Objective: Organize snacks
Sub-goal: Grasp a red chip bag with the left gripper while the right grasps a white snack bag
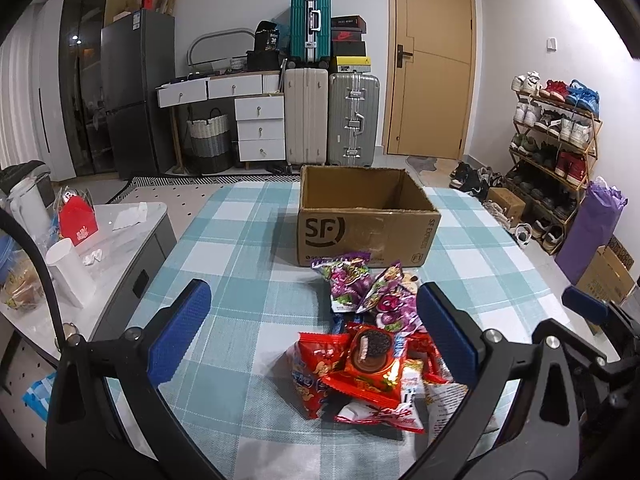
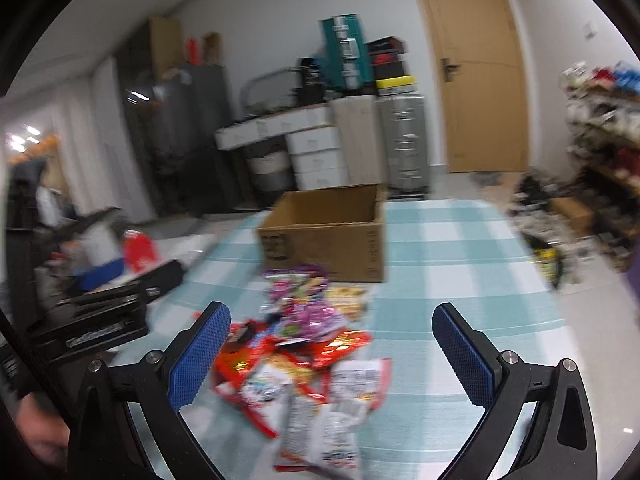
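Note:
A pile of snack packets lies on the teal checked tablecloth, red ones in front and purple ones behind. An open, empty SF cardboard box stands just beyond the pile. My left gripper is open and empty, above the pile's near side. My right gripper is open and empty, over the same pile, with the box farther back. The right wrist view is blurred. The right gripper also shows at the left wrist view's right edge.
A grey side table with a white cup, a red carton and a kettle stands left of the table. Suitcases, drawers, a fridge and a door line the far wall. A shoe rack and a purple bag stand at right.

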The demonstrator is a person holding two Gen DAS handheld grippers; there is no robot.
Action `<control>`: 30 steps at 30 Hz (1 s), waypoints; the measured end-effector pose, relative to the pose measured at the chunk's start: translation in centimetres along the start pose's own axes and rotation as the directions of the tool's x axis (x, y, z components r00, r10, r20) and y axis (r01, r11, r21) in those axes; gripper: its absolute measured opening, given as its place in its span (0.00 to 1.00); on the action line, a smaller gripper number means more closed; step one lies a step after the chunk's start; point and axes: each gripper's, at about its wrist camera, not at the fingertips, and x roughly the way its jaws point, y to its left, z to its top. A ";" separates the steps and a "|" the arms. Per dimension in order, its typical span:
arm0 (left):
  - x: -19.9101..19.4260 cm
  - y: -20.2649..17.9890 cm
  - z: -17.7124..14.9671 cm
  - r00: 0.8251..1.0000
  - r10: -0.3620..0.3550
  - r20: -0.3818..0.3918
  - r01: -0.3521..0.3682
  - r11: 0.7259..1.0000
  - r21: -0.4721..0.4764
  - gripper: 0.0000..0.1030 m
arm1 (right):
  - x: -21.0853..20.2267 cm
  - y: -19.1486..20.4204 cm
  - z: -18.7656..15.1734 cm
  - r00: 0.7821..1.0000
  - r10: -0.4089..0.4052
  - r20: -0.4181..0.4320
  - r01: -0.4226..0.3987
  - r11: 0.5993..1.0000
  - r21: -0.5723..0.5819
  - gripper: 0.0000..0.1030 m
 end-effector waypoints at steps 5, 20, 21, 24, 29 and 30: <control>1.5 0.3 -1.1 1.000 -0.001 -0.026 0.001 1.000 -0.001 0.99 | 1.4 -2.2 -2.1 0.996 -0.026 -0.082 0.030 0.999 0.041 1.00; 5.1 2.7 -5.1 0.995 -0.031 -0.095 0.027 0.999 -0.041 0.99 | 5.9 -1.8 -8.2 0.960 0.031 -0.277 -0.028 1.000 0.014 1.00; 5.1 3.0 -5.2 0.995 -0.033 -0.093 0.029 0.999 -0.046 0.99 | 6.3 -1.7 -8.4 0.959 0.029 -0.282 -0.028 1.000 0.009 1.00; 5.3 4.1 -6.1 0.994 -0.042 -0.098 0.036 0.997 -0.064 0.99 | 6.8 -1.0 -8.6 0.955 0.030 -0.295 -0.033 0.999 -0.005 0.93; 5.7 5.3 -7.2 0.991 -0.056 -0.125 0.046 0.995 -0.086 0.99 | 8.1 -0.6 -9.3 0.936 0.044 -0.350 -0.053 0.998 -0.016 0.73; 5.9 5.4 -7.4 0.989 -0.063 -0.130 0.052 0.995 -0.089 0.99 | 8.3 -0.6 -9.5 0.934 0.043 -0.354 -0.052 0.999 -0.015 0.68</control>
